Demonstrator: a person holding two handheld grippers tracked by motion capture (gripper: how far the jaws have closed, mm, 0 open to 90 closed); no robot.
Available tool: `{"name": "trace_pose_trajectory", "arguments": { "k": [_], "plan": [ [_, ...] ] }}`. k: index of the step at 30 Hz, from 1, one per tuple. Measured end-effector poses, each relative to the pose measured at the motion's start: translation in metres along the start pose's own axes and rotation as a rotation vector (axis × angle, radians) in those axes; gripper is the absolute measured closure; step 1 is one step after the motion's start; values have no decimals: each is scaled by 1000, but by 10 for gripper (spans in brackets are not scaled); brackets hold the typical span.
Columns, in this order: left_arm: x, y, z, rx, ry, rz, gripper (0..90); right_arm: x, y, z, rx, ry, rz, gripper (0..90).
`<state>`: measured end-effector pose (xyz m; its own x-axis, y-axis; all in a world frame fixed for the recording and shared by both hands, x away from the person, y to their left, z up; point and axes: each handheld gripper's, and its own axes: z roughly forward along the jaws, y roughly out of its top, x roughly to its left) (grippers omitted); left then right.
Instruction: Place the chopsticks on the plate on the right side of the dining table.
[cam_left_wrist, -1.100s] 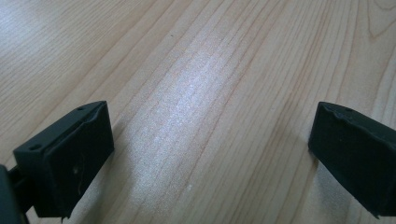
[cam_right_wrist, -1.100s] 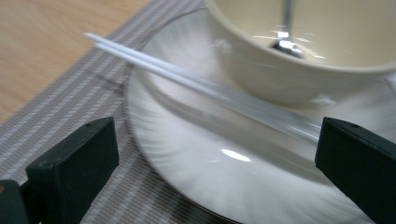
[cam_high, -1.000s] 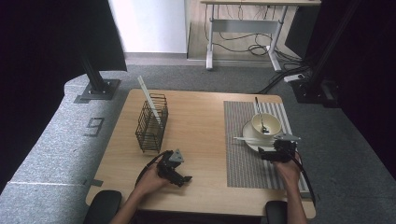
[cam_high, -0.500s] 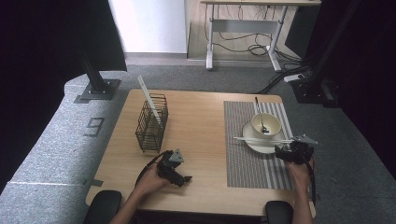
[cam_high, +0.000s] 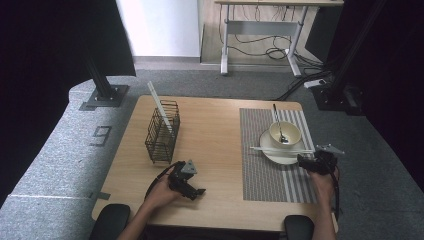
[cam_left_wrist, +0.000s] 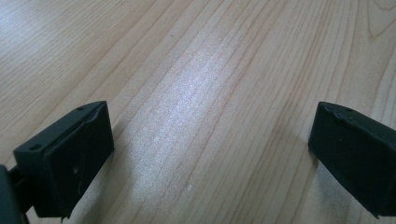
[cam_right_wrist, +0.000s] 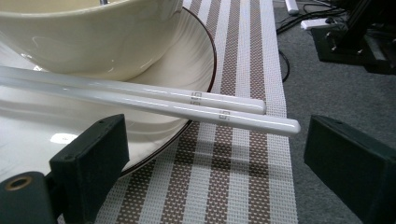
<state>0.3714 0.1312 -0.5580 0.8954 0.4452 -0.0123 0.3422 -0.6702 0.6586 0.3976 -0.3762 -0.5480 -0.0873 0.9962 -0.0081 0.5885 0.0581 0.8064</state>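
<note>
A pair of white chopsticks (cam_high: 282, 149) lies across a white plate (cam_high: 274, 156) in front of a cream bowl (cam_high: 285, 133) that holds a spoon (cam_high: 277, 120). My right gripper (cam_high: 303, 160) rests at the plate's right edge, open. In the right gripper view the chopsticks' (cam_right_wrist: 187, 105) blunt ends lie just ahead of the open right gripper (cam_right_wrist: 212, 140), apart from both jaws, beside the bowl (cam_right_wrist: 93, 37) and plate (cam_right_wrist: 196, 65). My left gripper (cam_high: 196, 190) lies on the bare wooden table (cam_left_wrist: 210, 56), and the left gripper (cam_left_wrist: 210, 126) is open with nothing in it.
A black wire basket (cam_high: 162, 132) with a white stick leaning in it stands at the table's left. The striped placemat (cam_high: 265, 175) covers the right side. Grey carpet (cam_right_wrist: 341, 84) lies past the table's right edge. Bare wood (cam_high: 215, 130) separates basket and mat.
My right gripper has shifted to the right, from over the plate's front to its right edge by the chopsticks' ends. The left gripper has stayed put.
</note>
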Motion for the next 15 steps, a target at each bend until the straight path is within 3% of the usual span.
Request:
{"name": "trace_pose_trajectory", "arguments": {
  "k": [4,15],
  "plan": [
    [0,0,0,0,0,1,0,-1,-1,2,3,18,18,74],
    [0,0,0,0,0,1,0,5,0,3,16,21,-9,82]
  ]
}}
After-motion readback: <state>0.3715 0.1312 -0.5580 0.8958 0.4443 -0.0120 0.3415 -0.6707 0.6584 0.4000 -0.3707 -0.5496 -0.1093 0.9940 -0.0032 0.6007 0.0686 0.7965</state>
